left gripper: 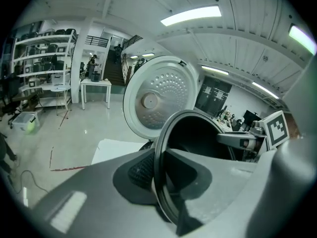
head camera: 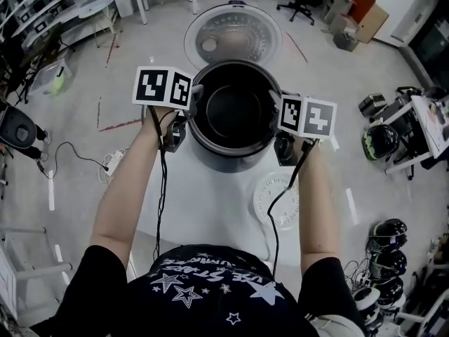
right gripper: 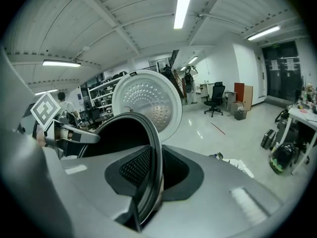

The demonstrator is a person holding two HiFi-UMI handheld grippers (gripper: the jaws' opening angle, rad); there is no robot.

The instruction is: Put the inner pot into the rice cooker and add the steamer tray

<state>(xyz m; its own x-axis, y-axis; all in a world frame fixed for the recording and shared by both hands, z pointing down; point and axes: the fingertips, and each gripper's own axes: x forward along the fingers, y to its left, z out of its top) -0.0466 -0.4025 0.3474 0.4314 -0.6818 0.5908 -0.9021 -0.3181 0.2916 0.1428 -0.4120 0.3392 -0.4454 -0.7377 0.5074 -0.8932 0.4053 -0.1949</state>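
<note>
Head view shows left tool [head camera: 193, 108] and right tool [head camera: 276, 111] each clamped on the inner pot [head camera: 235, 107] rim, below the open rice cooker lid [head camera: 228, 39]; uneven lowering may jam it askew.

Head view: pot [head camera: 235, 107] covers the cooker body, so can't tell if it's seated or just above; only the lid [head camera: 228, 39] shows behind pot. Jaws of L gripper [head camera: 192, 106] & R gripper [head camera: 278, 116] are under their marker cubes at pot's rim. Tray [head camera: 263, 199], near side of pot, is partly behind cable [head camera: 284, 195]. Left gripper view: pot's lower part is behind the jaws. Person [left gripper: 93, 66] beyond pot is too small to make out.
</note>
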